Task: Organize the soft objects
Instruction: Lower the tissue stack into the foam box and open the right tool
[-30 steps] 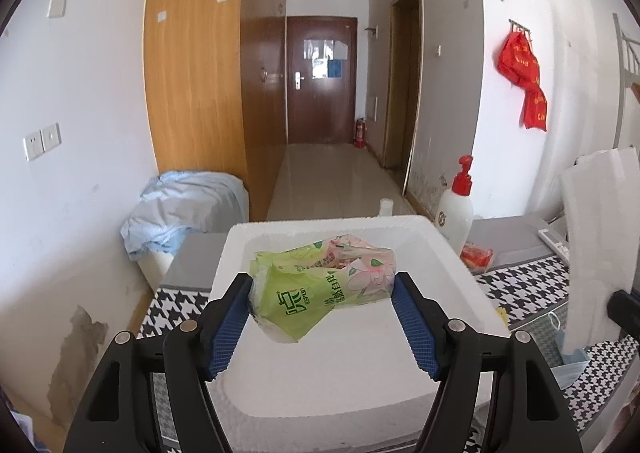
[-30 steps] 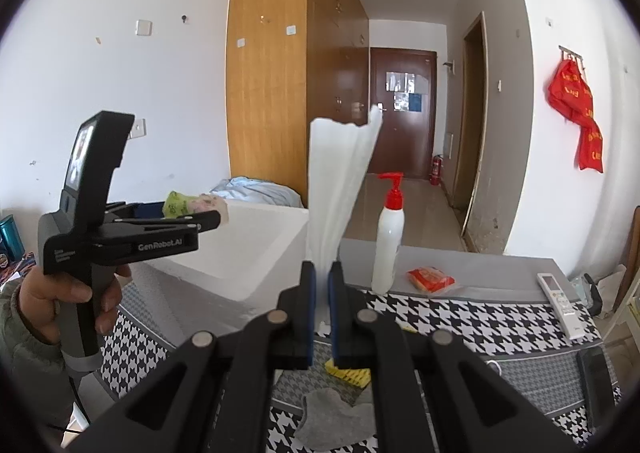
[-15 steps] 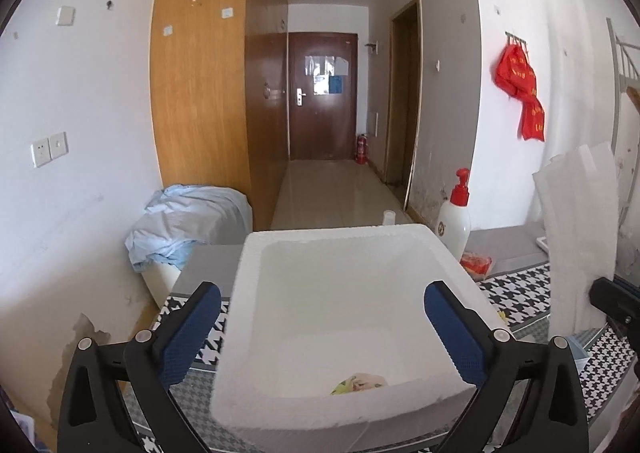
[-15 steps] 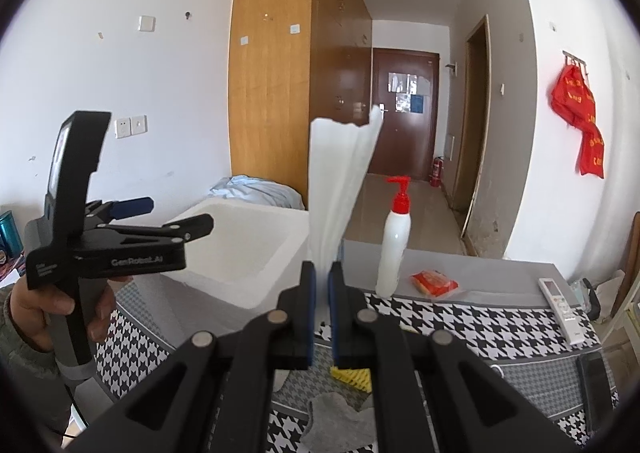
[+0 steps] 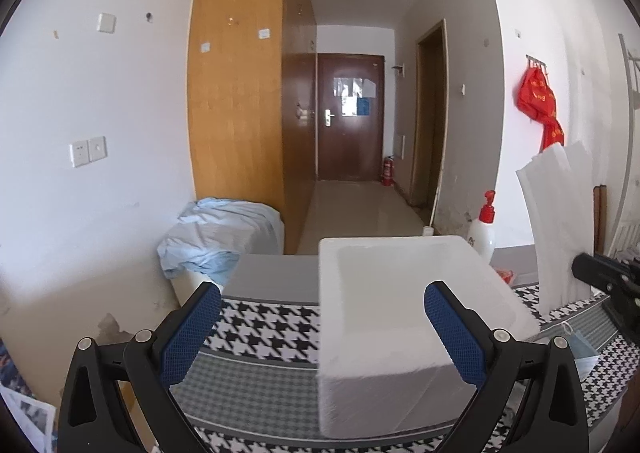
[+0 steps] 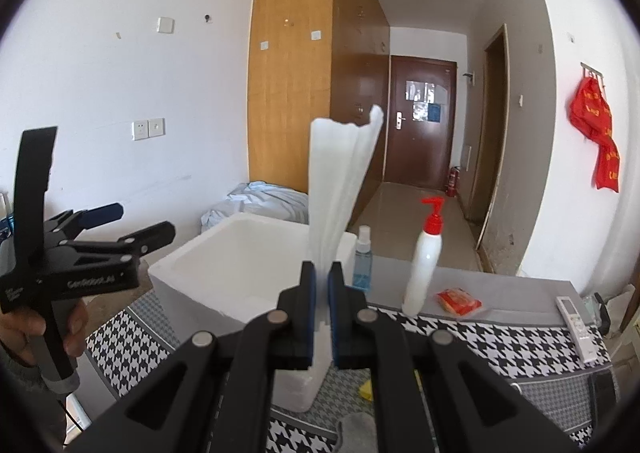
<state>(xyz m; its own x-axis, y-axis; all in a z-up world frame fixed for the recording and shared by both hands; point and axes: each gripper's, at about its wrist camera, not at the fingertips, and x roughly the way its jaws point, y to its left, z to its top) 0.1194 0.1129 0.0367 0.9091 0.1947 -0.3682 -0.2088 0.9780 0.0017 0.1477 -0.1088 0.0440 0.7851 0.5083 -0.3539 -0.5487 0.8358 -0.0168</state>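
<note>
The black left gripper (image 5: pixel 322 327), held in a person's hand (image 6: pixel 60 327), carries pale lettering on its side, blurred but starting "Gen". Its two blue-padded jaws stand wide apart with nothing between them; the square white foam box (image 5: pixel 404 309) sits just ahead of it, toward its right jaw. The black right gripper (image 6: pixel 321 307) has its jaws pressed together on a tall folded sheet of white foam wrap (image 6: pixel 340 189), which rises upright above the pads, with the foam box just behind and to the left.

Both work over a table covered in black-and-white houndstooth cloth (image 6: pixel 500 337). Beyond the right gripper stand one white pump bottle with a red top (image 6: pixel 426 257), one small clear spray bottle of blue liquid (image 6: pixel 363 261), one red packet (image 6: pixel 459 301) and one white remote control (image 6: pixel 575 323); any print on them is too small to read. Left of the box lies one crumpled pale blue cloth (image 5: pixel 218 237). The room has white walls, a tall wooden wardrobe (image 5: pixel 240 93), a dark brown door (image 5: pixel 350 117) bearing unreadable papers, and a red bag (image 5: pixel 540 105) with illegible yellow characters.
</note>
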